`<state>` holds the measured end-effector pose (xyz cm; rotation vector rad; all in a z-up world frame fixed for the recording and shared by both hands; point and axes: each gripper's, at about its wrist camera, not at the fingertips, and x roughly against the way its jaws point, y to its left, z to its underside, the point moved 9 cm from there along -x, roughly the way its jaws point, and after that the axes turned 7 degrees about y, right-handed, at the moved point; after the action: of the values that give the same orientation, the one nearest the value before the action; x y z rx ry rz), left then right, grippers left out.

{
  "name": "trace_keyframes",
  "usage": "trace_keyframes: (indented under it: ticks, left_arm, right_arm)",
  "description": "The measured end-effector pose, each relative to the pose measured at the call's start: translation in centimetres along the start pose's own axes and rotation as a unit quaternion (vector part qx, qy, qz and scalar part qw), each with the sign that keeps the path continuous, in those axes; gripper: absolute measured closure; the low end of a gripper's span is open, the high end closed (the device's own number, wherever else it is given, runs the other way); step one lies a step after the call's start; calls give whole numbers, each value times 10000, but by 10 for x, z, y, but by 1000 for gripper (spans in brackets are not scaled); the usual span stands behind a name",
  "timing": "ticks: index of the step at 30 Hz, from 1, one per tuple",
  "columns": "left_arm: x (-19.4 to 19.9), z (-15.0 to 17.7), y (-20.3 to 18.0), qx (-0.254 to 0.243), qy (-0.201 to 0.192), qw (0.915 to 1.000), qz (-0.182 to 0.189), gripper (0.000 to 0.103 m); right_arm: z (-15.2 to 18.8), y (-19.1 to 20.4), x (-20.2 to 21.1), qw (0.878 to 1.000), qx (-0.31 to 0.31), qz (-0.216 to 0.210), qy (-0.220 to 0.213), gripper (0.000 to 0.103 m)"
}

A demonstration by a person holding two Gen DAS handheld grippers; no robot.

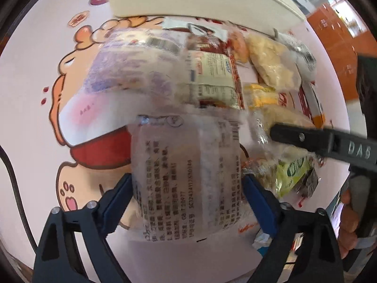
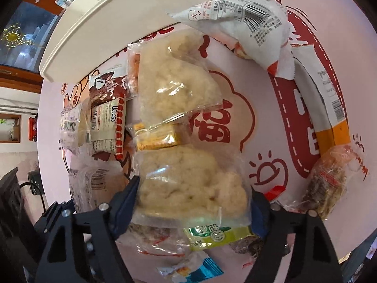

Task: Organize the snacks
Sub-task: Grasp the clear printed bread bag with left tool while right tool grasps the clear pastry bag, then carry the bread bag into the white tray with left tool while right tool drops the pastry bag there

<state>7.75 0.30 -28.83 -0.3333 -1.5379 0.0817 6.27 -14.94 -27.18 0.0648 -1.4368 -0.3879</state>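
A pink tabletop printed with red and orange cartoon figures (image 2: 256, 127) fills both views, beyond it orange-brown wooden cabinet fronts (image 1: 334, 33), a glass-fronted display case (image 2: 26, 44) and pale floor.

Wrapped snack packets (image 2: 179, 94) scattered flat

Home: cartoon tablecloth (image 2: 271, 141), wooden cabinets (image 1: 334, 30)

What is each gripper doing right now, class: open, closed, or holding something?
Left gripper: closed on a clear printed snack packet.
Right gripper: closed on a clear bag of pale puffy snacks.
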Motion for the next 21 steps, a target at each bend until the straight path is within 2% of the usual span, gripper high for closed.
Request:
trace_keyframes:
  ticks: [3, 7, 9, 11, 14, 18, 21]
  left_arm:
    - [5, 4, 8, 181, -48, 9998, 71, 23]
    - [8, 5, 14, 321, -250, 9992, 0, 24]
    - [9, 9, 15, 329, -304, 9988, -216, 24]
    - [3, 13, 11, 326, -248, 9971, -637, 24]
    - [-2, 12, 5, 393, -296, 9947, -900, 25]
    - [3, 10, -4, 537, -589, 9928, -893, 40]
    - [13, 14, -2, 761, -751, 9911, -796, 44]
  right_arm:
    - [9, -8, 8, 9998, 189, 21, -14, 24]
    - [13, -1, 10, 9986, 512, 61, -93, 25]
    - [14, -1, 14, 9977, 659, 32, -132, 25]
    - [17, -1, 19, 9965, 812, 51, -189, 25]
    - [20, 0, 26, 9942, 1050, 37, -247, 26]
    - [22, -4, 35, 9912, 1277, 1, -350, 26]
    - [25, -9, 45, 9902, 1334, -95, -414, 26]
